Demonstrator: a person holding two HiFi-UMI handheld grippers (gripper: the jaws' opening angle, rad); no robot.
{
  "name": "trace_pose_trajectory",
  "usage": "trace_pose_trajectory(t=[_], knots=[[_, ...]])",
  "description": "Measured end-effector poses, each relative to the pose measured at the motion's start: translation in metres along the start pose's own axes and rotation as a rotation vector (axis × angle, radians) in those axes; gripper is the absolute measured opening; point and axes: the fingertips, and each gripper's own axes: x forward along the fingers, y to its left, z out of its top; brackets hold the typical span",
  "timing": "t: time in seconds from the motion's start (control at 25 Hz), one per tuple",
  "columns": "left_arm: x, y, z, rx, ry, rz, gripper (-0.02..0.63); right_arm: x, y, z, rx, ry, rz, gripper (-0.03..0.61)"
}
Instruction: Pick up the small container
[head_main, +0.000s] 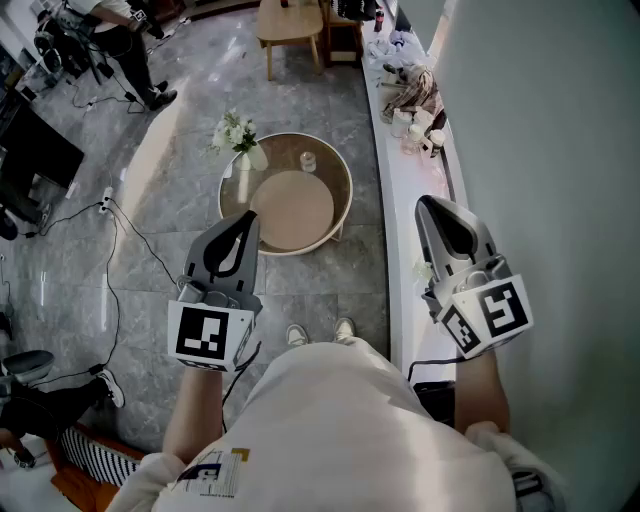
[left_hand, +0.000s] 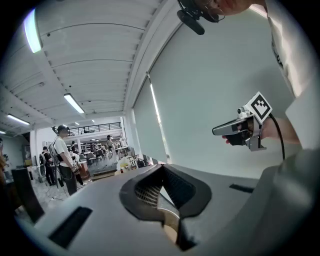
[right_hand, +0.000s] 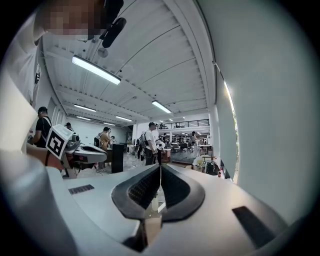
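Container (head_main: 307, 160), small and clear, stands on the far part of a round table (head_main: 343, 176), just to the right of a vase (head_main: 243, 159) with white flowers (head_main: 233, 130). It is upright and nothing touches it; it is too small to tell more about it. On the near part of the same table lies a light wooden disc (head_main: 291, 209).

The person stands near the table, with both shoes (head_main: 319, 332) on the grey floor (head_main: 180, 190). The left gripper (head_main: 247, 215) is held in the air on the near left side of the table, and its tip points toward the table. Its jaws are pressed together and nothing is between them. The right gripper (head_main: 425, 203) is held in the air on the right, above a long white counter (head_main: 400, 185) that runs along the wall. Its jaws are also pressed together and empty. Both grippers are well apart from the container.

On the far part of the counter lie a checked cloth (head_main: 417, 92) and some white cups (head_main: 404, 122). A wooden chair (head_main: 290, 25) stands beyond the table. Cables (head_main: 125, 235) run over the floor on the left, and another person (head_main: 125, 40) stands at the far left.
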Motion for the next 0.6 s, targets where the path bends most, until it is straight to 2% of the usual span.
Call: trace_pose_trajectory(t=[0.6], knots=[[0.035,-0.011,0.0,0.014,0.036,-0.014,0.008,0.01,-0.035,-0.016,0.021,0.012,-0.011,0.011]])
